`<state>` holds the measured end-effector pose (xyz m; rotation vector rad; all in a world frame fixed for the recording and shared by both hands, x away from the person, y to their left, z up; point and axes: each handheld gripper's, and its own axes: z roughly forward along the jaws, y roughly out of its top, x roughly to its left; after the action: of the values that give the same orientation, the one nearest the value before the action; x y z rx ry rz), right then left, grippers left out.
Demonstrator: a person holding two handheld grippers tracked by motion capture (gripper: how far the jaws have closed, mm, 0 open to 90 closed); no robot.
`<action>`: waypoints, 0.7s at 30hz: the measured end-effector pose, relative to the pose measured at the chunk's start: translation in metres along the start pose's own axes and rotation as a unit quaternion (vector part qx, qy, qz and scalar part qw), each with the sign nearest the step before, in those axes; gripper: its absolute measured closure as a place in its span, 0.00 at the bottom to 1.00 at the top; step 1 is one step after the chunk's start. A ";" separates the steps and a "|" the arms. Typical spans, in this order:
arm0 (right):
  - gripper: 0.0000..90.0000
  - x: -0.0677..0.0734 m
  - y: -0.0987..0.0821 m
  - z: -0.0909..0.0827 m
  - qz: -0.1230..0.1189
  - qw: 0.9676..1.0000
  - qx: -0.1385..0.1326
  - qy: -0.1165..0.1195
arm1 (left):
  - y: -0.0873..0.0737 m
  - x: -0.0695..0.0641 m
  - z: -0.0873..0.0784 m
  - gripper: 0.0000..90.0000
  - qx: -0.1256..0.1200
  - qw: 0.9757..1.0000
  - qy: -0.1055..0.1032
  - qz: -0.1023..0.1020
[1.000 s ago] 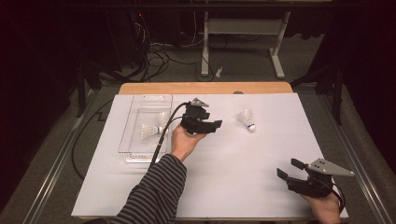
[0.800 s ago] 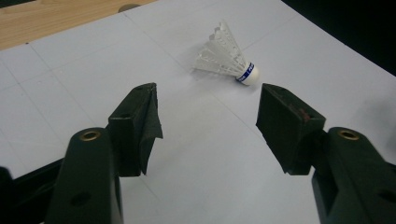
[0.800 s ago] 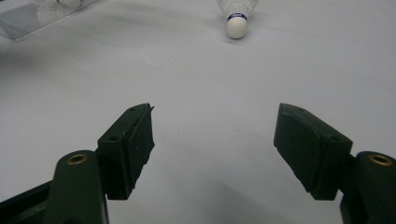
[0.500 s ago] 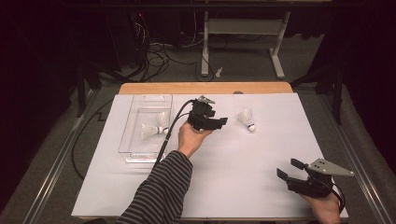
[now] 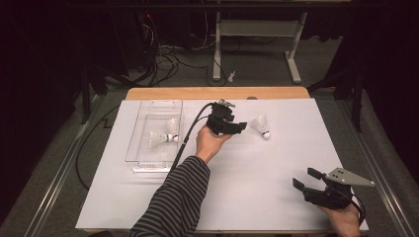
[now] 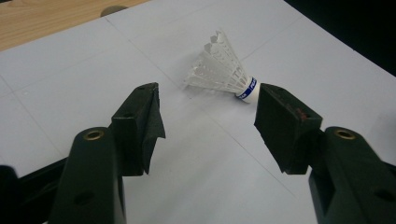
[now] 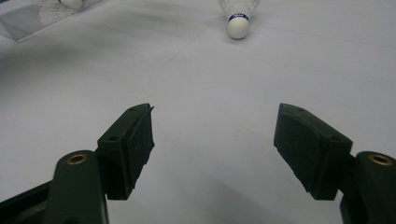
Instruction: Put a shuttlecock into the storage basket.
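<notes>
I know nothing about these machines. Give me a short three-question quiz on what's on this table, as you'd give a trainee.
1. True or false: the left tool is shut on the loose shuttlecock lying on the white sheet.
2. How many shuttlecocks lie inside the clear plastic tray?
3. Which tool is nearer the loose shuttlecock: A) left, B) right?

Key
1. False. Its jaws stand open, short of the shuttlecock, with nothing between them.
2. One, lying on its side.
3. A. The right tool sits open near the table's front edge, far from it.
</notes>
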<state>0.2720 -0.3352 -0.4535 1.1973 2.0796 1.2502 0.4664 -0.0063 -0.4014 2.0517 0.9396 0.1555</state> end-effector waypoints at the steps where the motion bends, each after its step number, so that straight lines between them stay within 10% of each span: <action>1: 0.32 0.000 0.000 0.000 0.000 1.000 0.000 0.000 | 0.001 0.000 0.001 0.46 0.002 1.000 -0.001 0.000; 21: 0.32 0.000 0.000 0.000 0.000 1.000 0.000 0.004 | 0.012 0.006 0.029 0.46 0.005 1.000 -0.002 -0.011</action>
<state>0.2719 -0.3347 -0.4537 1.1950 2.0856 1.2572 0.4898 -0.0253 -0.4116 2.0490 0.9628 0.1350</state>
